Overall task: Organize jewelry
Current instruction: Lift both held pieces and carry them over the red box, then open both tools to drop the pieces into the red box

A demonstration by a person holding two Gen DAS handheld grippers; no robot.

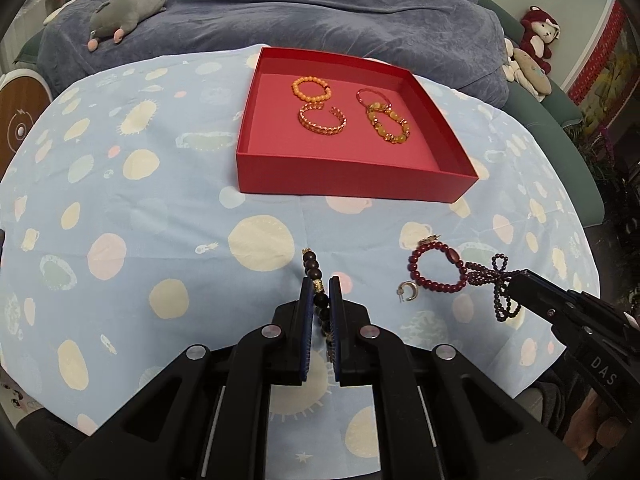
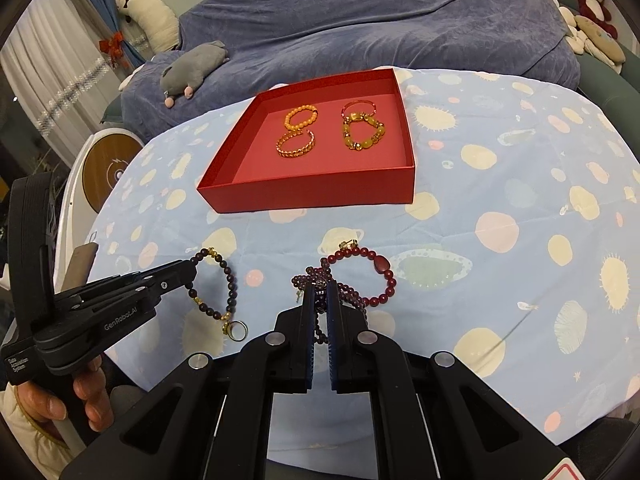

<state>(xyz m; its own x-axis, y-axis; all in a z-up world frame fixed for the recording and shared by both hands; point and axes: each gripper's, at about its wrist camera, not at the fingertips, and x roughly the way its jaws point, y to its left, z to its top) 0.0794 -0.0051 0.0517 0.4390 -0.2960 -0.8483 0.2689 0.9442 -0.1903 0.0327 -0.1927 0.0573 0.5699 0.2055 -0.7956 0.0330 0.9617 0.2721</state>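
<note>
Left hand-held gripper (image 1: 321,286) has its blue-padded jaws clamped on a dark wooden bead bracelet with gold spacers (image 2: 224,288) near the counter's front edge. Right hand-held gripper (image 2: 320,286) is pinched together on a thin purple bead strand (image 1: 498,284), which tangles against a dark red bead bracelet (image 1: 436,264) lying just beyond its tips. A small silver ring (image 1: 408,292) sits beside that red bracelet. The counter wears a pale blue cloth with cream and pink spots (image 1: 140,208). Toward its far edge stands a shallow red cardboard box (image 1: 352,178) holding an orange bead bracelet (image 1: 311,89), a gold chain bangle (image 1: 322,119) and a yellow-green stone bracelet (image 1: 388,124). Behind is a sofa under a blue-grey blanket (image 1: 320,8), with a grey plush toy (image 1: 128,10) on it.
</note>
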